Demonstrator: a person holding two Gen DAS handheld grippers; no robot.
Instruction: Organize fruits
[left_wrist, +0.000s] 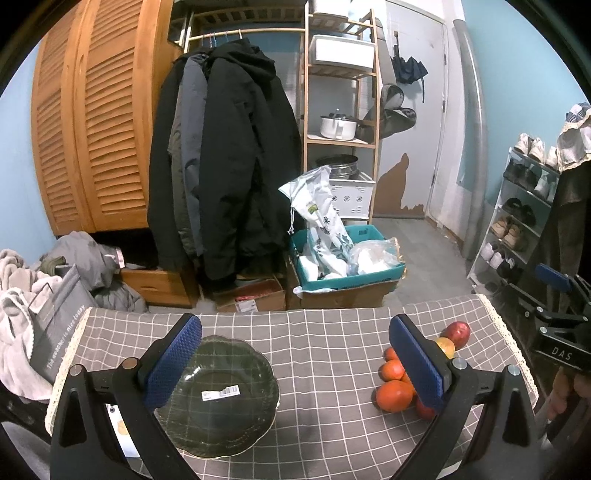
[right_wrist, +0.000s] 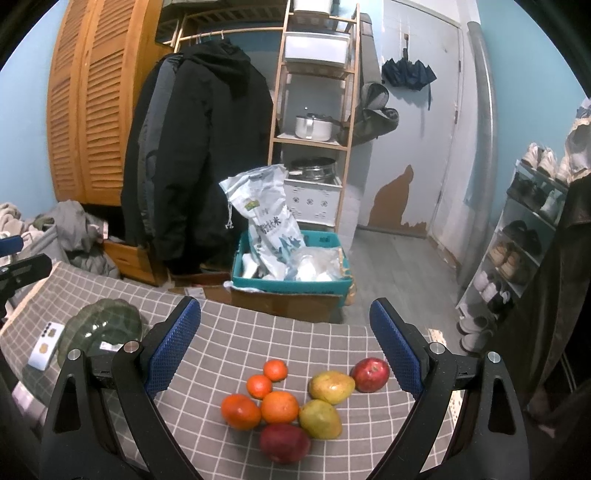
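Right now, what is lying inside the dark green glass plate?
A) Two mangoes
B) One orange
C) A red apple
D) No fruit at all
D: the plate holds only a barcode sticker, while all the fruits sit grouped on the tablecloth.

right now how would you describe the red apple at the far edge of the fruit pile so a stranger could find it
On the grey checked tablecloth, look at the cluster of fruit on the side away from the dark green glass plate. The round red apple sits at the cluster's far right end, beside a yellow-green mango. Unlike the darker red fruit at the near edge, it is brighter, rounder and shows a stem dimple.
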